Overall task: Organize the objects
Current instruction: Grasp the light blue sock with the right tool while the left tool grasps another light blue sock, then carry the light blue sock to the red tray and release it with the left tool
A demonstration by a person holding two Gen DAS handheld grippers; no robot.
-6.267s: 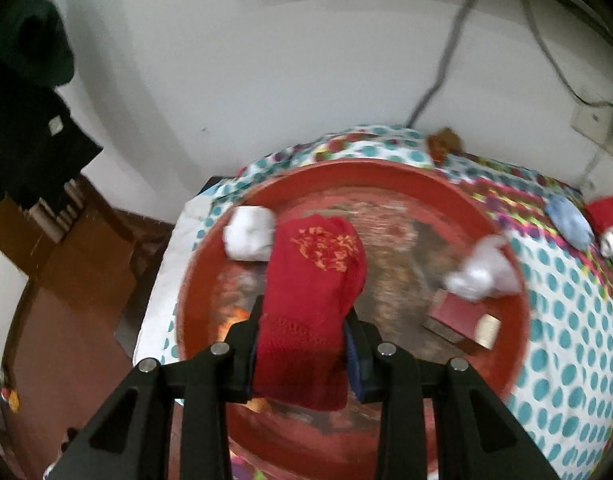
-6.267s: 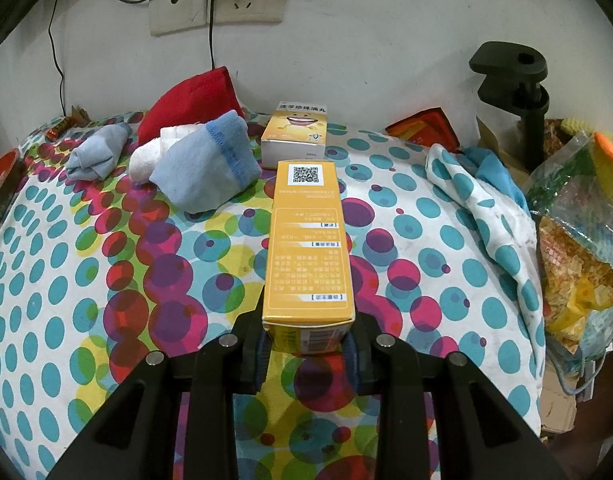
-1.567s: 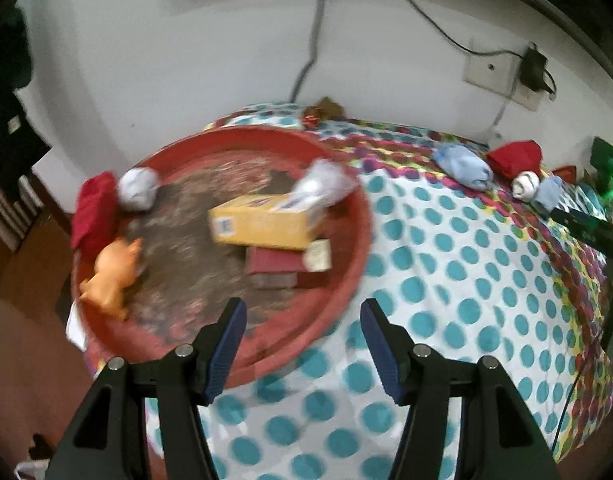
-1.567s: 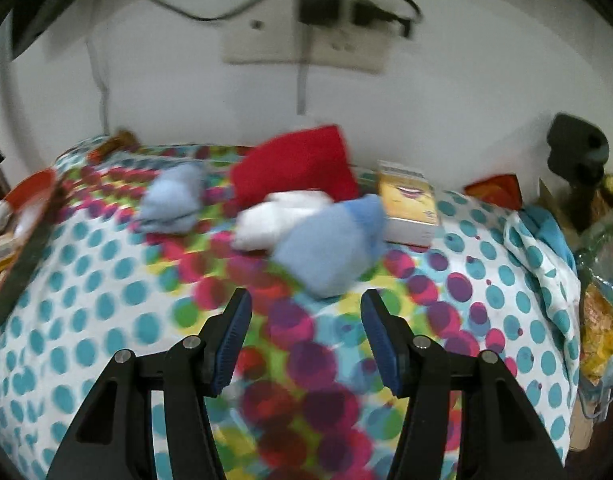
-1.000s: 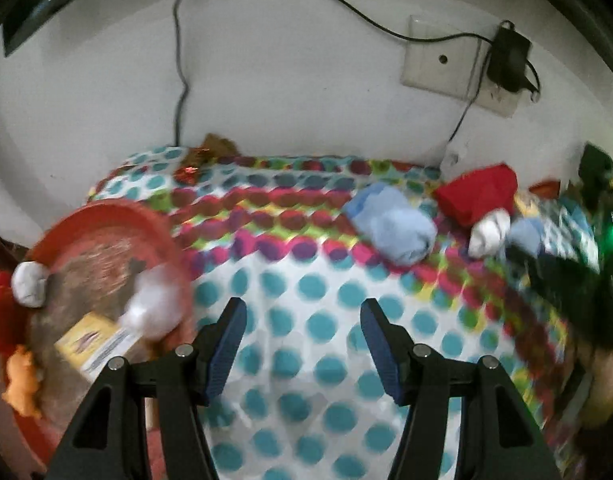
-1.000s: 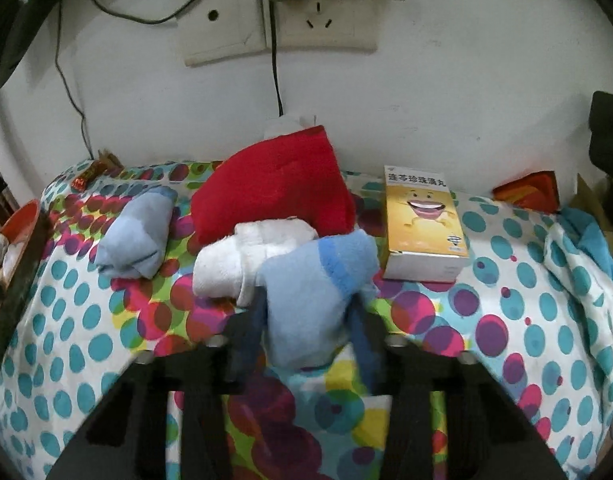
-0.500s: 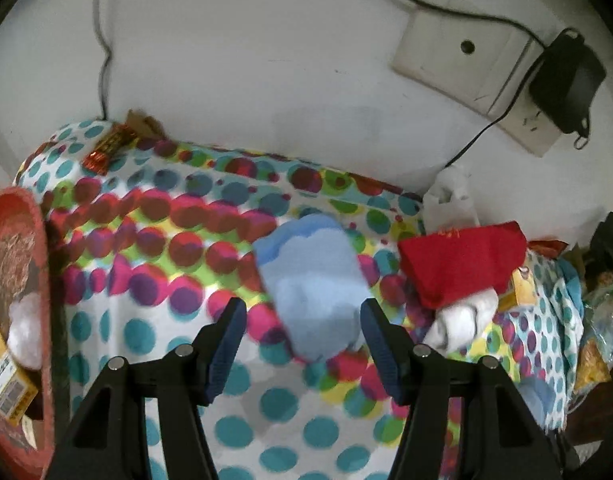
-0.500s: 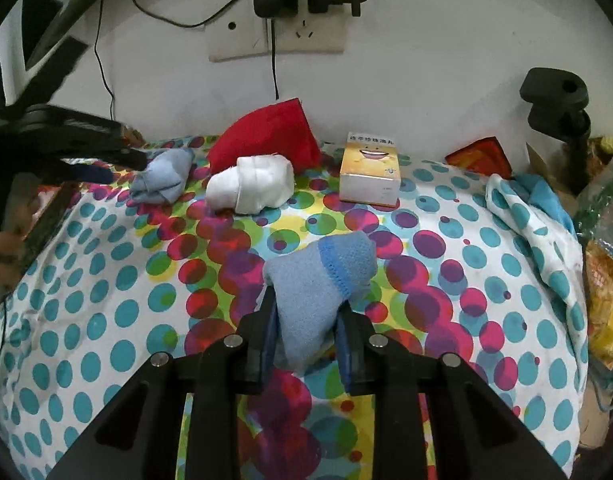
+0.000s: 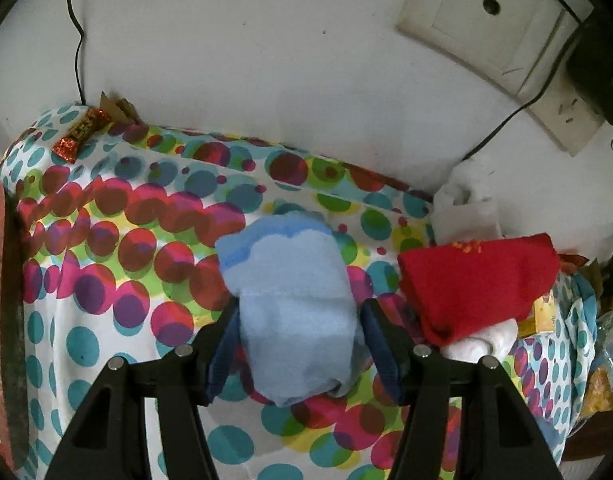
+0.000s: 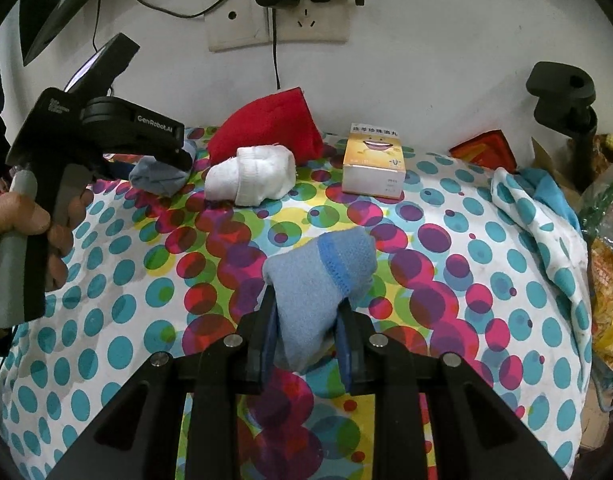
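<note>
Now closed in: left gripper (image 9: 298, 344) flanking fuzzy rolled blue sock (image 9: 294, 312), grip unclear. Right gripper (image 10: 306, 336) clenched on another soft blue sock (image 10: 322, 280), lower end hidden.

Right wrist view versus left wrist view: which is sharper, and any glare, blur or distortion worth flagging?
Right wrist view: crisp, the box print and the blue sock knit resolve. Left wrist view: softer, its blue sock looks smeared and the red sock edges fuzzy. Both views: heavy fisheye bending with dark corners, dim flat light, no glare.

Dotted tablecloth (image 10: 446, 264) under socks, box (image 10: 373, 168)
</note>
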